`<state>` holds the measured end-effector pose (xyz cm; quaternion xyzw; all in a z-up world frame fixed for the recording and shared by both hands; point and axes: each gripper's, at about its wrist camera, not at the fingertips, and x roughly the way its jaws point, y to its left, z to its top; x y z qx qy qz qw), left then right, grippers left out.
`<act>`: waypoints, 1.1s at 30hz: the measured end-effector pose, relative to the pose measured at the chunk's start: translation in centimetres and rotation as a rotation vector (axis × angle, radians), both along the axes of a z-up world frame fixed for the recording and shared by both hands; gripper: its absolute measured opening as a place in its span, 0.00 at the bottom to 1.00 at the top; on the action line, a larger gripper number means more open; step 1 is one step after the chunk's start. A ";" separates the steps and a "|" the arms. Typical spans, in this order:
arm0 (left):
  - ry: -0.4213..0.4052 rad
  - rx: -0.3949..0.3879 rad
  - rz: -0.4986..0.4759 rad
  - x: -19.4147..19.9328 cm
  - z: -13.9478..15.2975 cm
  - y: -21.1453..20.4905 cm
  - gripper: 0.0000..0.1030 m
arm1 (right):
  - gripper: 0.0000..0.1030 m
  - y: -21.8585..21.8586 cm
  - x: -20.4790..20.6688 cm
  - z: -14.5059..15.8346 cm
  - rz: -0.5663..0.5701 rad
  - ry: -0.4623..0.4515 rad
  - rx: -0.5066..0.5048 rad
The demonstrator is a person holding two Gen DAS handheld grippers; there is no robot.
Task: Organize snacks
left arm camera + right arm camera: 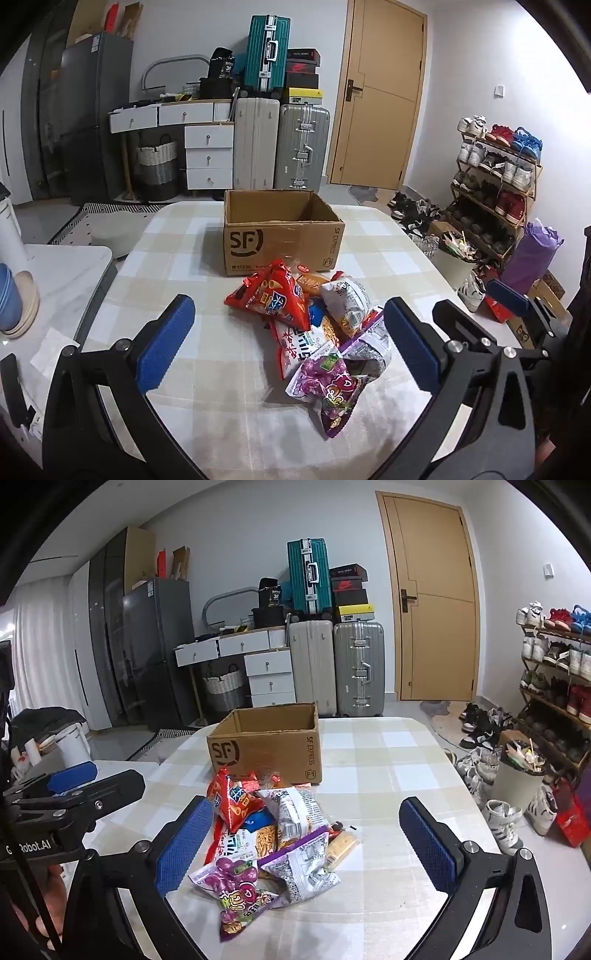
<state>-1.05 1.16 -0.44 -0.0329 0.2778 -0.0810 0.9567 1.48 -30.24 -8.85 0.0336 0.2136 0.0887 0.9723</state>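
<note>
A pile of snack bags lies on the checked table in front of an open, empty cardboard SF box (282, 236) (266, 746). On top are a red triangular bag (275, 297) (232, 801), a white bag (345, 299) (299, 808) and, nearest me, a purple bag (328, 387) (238, 890). My left gripper (288, 343) is open and empty, hovering above the near side of the pile. My right gripper (306, 842) is open and empty over the pile too. Each gripper shows at the edge of the other's view: the right (506, 295), the left (70, 779).
The table (177, 266) (388, 760) has a rounded far edge. A white side table (66, 273) with bowls stands to the left. A shoe rack (498, 177), shoes, a bin (517, 775) and bags crowd the floor on the right. Suitcases and drawers stand behind.
</note>
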 end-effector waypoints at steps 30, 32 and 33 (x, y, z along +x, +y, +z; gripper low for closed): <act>0.031 0.008 0.062 0.5 -1.3 1.6 0.99 | 1.00 -1.7 0.4 -1.1 -0.022 0.028 0.060; 0.038 0.009 0.060 0.6 -1.5 1.6 0.99 | 1.00 -1.8 0.3 -1.1 -0.024 0.031 0.066; 0.041 0.010 0.059 0.6 -1.6 1.5 0.99 | 1.00 -1.8 0.4 -1.2 -0.025 0.034 0.068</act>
